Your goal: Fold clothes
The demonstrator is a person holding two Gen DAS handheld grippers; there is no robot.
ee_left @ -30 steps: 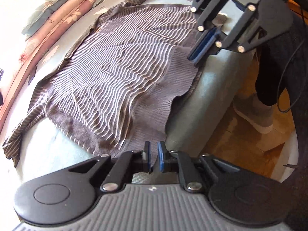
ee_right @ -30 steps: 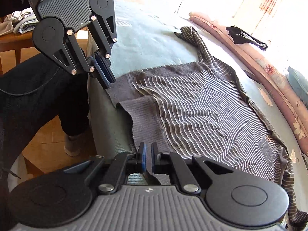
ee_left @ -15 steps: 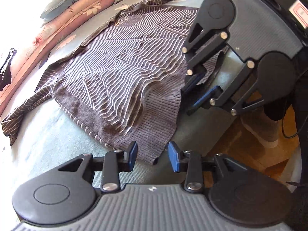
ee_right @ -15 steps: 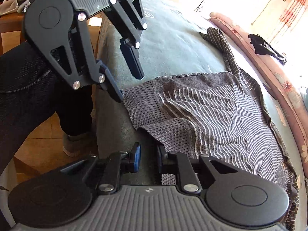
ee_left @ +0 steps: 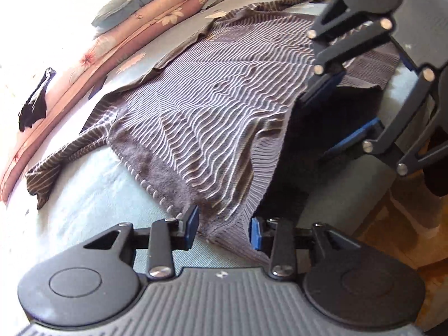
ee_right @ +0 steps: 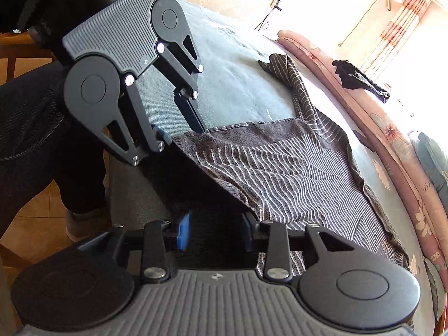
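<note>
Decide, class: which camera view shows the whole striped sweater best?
The left wrist view: the striped sweater lies spread across the bed, hem to far sleeve. The right wrist view shows its hem and one sleeve, but the left tool and shadow cover its near corner.

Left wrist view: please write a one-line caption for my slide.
Both tools, left and right, open at the near hem of a striped sweater spread flat on a blue bed.
</note>
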